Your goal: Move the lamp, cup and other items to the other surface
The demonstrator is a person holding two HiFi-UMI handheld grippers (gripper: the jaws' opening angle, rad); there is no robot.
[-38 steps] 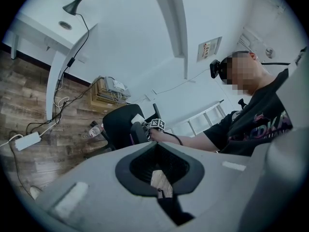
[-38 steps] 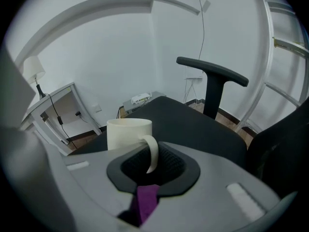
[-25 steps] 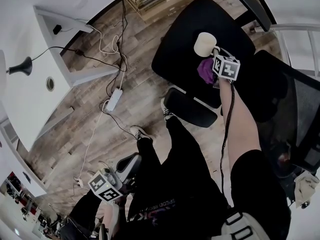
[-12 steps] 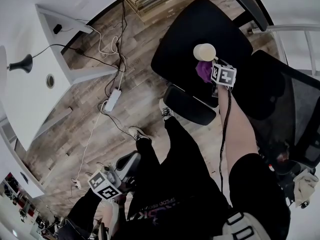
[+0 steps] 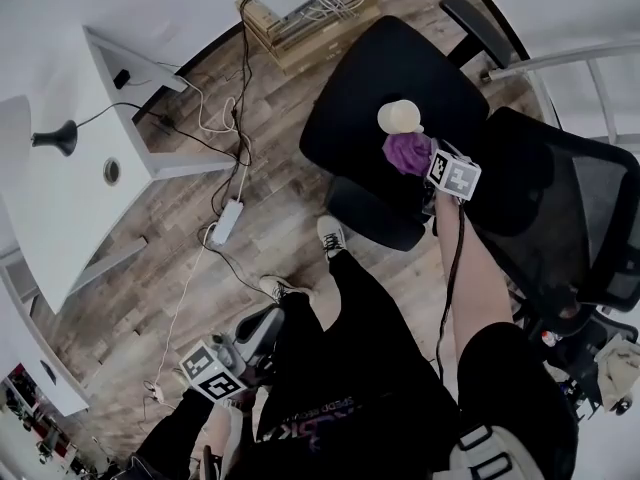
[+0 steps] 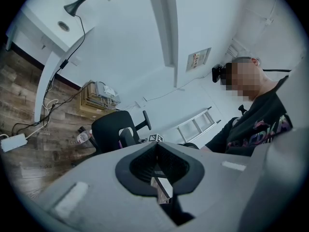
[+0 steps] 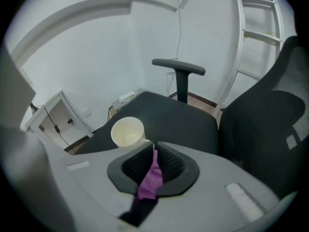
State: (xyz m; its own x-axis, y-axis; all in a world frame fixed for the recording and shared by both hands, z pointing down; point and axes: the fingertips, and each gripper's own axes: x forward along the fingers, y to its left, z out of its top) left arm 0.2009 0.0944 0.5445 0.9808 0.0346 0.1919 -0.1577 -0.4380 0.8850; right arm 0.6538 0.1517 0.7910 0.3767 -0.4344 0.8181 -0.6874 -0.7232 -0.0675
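A cream paper cup (image 5: pixel 398 117) (image 7: pixel 128 132) stands on the black chair seat (image 5: pixel 370 88). Just beside it my right gripper (image 5: pixel 424 162) (image 7: pixel 153 154) is shut on a purple cloth (image 5: pixel 405 151) (image 7: pixel 150 180); its jaws have just been closing, with the cloth pinched between them. The black lamp (image 5: pixel 55 138) (image 6: pixel 77 4) stands on the white desk (image 5: pixel 60 208) at the far left. My left gripper (image 5: pixel 262 324) (image 6: pixel 155 148) is low beside my leg, jaws together, pointing toward the chair.
A second black mesh chair (image 5: pixel 580 218) stands right of the seat. Cables and a power strip (image 5: pixel 227 208) lie on the wood floor between desk and chair. A wooden box of cables (image 5: pixel 300 8) sits by the wall, and a white ladder (image 7: pixel 256 37) leans behind the chairs.
My right gripper has drawn back from the cup toward me, carrying the purple cloth. The left gripper has hardly moved.
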